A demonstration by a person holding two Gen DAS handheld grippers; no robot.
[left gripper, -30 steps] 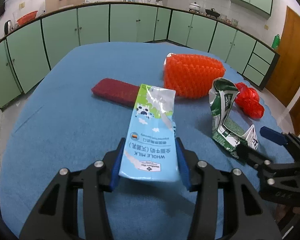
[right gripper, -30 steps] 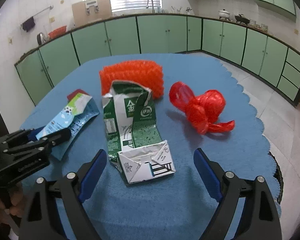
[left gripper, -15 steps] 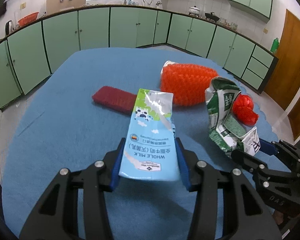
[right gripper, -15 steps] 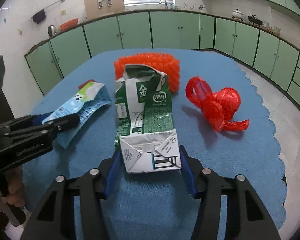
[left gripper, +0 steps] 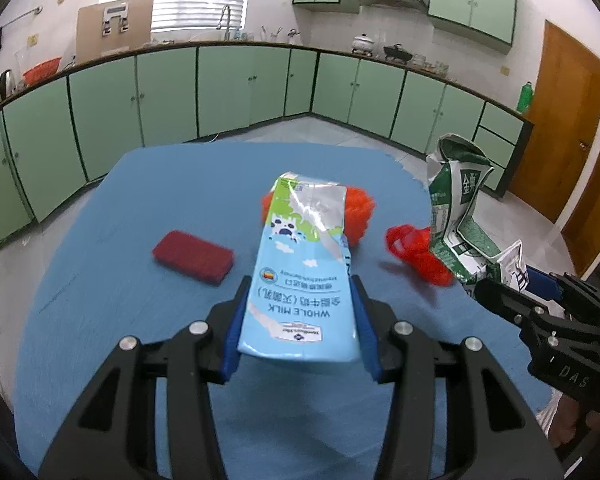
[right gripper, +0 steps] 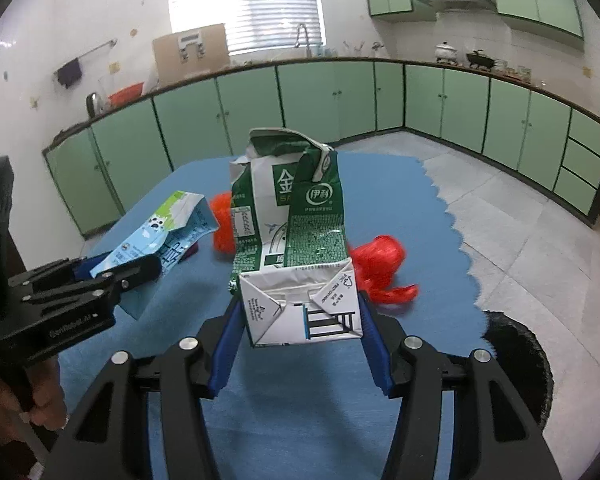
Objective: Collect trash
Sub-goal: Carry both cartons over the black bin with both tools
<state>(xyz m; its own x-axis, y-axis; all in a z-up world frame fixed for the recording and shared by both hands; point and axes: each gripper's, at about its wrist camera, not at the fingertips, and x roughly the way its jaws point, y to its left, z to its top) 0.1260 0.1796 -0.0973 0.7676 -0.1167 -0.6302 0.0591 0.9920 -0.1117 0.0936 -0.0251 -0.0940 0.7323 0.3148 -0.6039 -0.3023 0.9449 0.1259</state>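
Above a blue-clothed table (left gripper: 112, 280), the left gripper (left gripper: 298, 330) pinches a flattened light-blue whole-milk carton (left gripper: 302, 276), while the right gripper (right gripper: 300, 332) clamps a crumpled green-and-white milk carton (right gripper: 292, 240); both cartons are held clear of the cloth. A dark red rectangular sponge (left gripper: 193, 257), an orange mesh bundle (left gripper: 358, 210) and a red plastic bag (right gripper: 380, 270) lie mid-table, well inside the cloth's scalloped right edge (right gripper: 460, 256); open tiled floor (right gripper: 532, 216) lies beyond.

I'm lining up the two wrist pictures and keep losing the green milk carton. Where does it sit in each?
Left wrist view: the green milk carton is at the right edge, held up by the right gripper.
Right wrist view: the carton fills the centre, clamped between the blue fingers.
Shared landmark: the red plastic bag on the blue cloth, just behind the carton.
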